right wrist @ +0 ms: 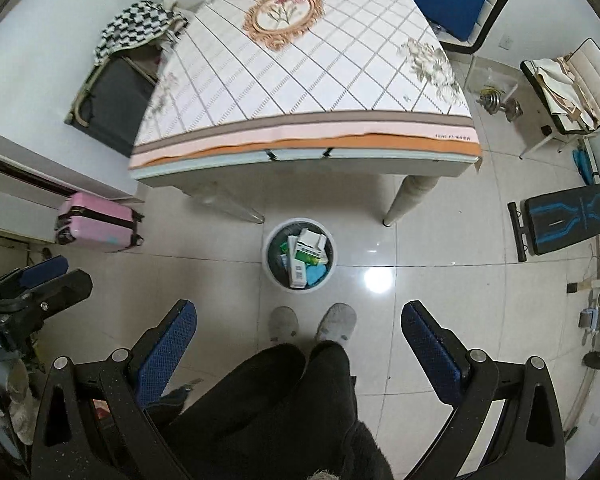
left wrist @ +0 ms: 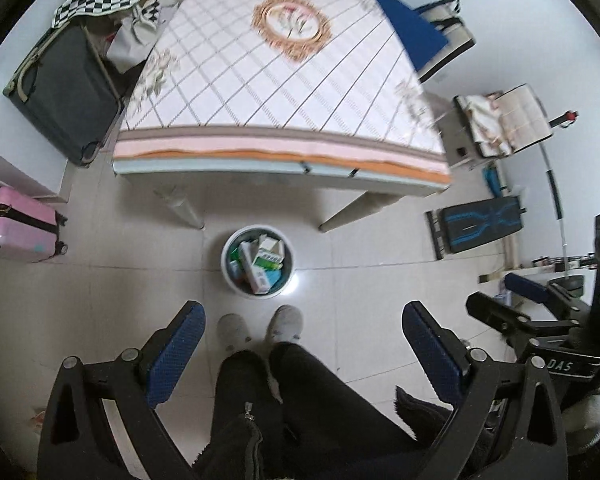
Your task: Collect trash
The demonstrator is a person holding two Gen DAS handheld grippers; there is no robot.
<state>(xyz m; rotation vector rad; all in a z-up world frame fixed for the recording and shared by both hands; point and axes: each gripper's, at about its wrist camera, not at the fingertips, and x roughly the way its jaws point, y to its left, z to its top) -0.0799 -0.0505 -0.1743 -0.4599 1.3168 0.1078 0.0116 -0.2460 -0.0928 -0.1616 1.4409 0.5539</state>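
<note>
A round white trash bin (left wrist: 228, 270) stands on the tiled floor just in front of the table, holding several small boxes and cartons (left wrist: 266, 260). It also shows in the right wrist view (right wrist: 270, 268), with the cartons (right wrist: 306, 254) inside. My left gripper (left wrist: 304, 316) is open and empty, held high above the floor over the person's legs. My right gripper (right wrist: 298, 312) is open and empty, at a similar height. The right gripper appears at the right edge of the left wrist view (left wrist: 532, 300); the left gripper appears at the left edge of the right wrist view (right wrist: 44, 280).
A table with a patterned cloth (left wrist: 260, 92) stands behind the bin. A pink suitcase (left wrist: 16, 224) and a dark suitcase (left wrist: 68, 88) stand at left. Chairs (right wrist: 572, 88), dumbbells (right wrist: 500, 104) and an exercise bench (right wrist: 568, 220) stand at right. The person's slippered feet (right wrist: 336, 322) are near the bin.
</note>
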